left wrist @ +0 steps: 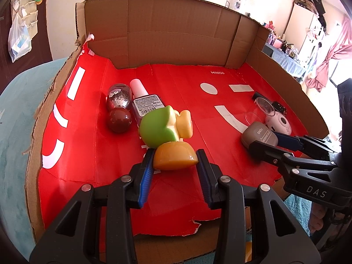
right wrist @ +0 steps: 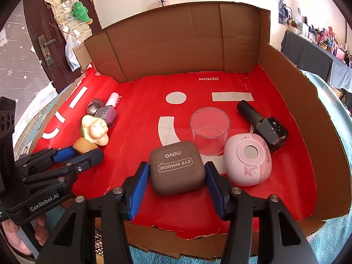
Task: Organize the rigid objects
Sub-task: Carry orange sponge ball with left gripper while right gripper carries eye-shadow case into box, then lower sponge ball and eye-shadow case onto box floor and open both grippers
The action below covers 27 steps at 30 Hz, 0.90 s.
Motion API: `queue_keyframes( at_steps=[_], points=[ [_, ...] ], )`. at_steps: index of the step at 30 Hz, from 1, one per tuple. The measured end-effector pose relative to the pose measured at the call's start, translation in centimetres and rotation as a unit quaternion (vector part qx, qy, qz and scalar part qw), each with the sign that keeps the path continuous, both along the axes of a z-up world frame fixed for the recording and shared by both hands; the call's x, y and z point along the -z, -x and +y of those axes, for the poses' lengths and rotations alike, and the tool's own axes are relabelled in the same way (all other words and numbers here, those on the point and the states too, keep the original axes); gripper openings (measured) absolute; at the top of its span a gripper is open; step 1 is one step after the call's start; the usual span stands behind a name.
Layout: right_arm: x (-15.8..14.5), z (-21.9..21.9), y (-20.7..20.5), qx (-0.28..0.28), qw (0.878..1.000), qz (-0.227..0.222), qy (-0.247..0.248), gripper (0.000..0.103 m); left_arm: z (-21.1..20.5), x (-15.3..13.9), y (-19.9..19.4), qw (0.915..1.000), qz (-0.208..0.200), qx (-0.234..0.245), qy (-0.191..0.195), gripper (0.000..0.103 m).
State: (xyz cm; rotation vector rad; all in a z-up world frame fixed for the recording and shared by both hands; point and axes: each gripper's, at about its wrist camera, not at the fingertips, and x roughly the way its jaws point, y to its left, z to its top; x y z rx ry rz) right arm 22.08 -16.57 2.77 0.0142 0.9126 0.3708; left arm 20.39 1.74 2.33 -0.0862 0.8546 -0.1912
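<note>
My left claw (left wrist: pixel 175 165) is clenched on the orange base of a toy figure (left wrist: pixel 167 129), its blue pads pressing both sides of that base; the green and cream body leans away from me over the red sheet (left wrist: pixel 110 154) lining the cardboard box (left wrist: pixel 158 33). My right claw (right wrist: pixel 176 176) is clenched on the brown eye shadow case (right wrist: pixel 177 167), which lies flat on the same red sheet, one pad against each side.

Taking that case as my landmark: just to its right and nearly touching lies a pink round compact (right wrist: pixel 248 160). Just behind the case stands a clear plastic cup (right wrist: pixel 209 129), and beyond the compact a black nail polish bottle (right wrist: pixel 264 125) lies on its side.

Well to the left of the case, past the toy, a dark red ball (left wrist: pixel 119 120) sits beside a glitter bottle (left wrist: pixel 118 96) and a white-capped polish bottle (left wrist: pixel 145 99), both lying down.
</note>
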Motion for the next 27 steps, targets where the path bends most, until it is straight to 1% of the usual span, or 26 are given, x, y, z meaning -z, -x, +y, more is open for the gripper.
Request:
queue_keyframes(
  at_steps=[17,19,21,25,27],
  points=[
    [-0.08,-0.09,0.01,0.000,1.000,-0.001,-0.001,0.055,-0.12,0.02,-0.10,1.0000,-0.001,-0.003,-0.005,0.036],
    [-0.09,-0.10,0.01,0.000,1.000,0.000,-0.001,0.055,-0.13,0.00,-0.17,0.9999,0.000,-0.006,-0.009,0.040],
    [-0.12,-0.09,0.06,-0.001,1.000,-0.002,0.002,0.055,-0.19,-0.06,-0.10,0.9999,0.001,-0.006,-0.010,0.050],
    [-0.31,-0.30,0.32,0.000,1.000,-0.004,-0.002,0.056,-0.54,-0.55,0.45,0.9996,-0.010,-0.010,-0.024,0.057],
    [-0.53,-0.43,0.51,-0.001,1.000,-0.006,-0.006,0.061,-0.63,-0.92,0.76,0.9994,-0.016,-0.012,-0.028,0.061]
  ],
)
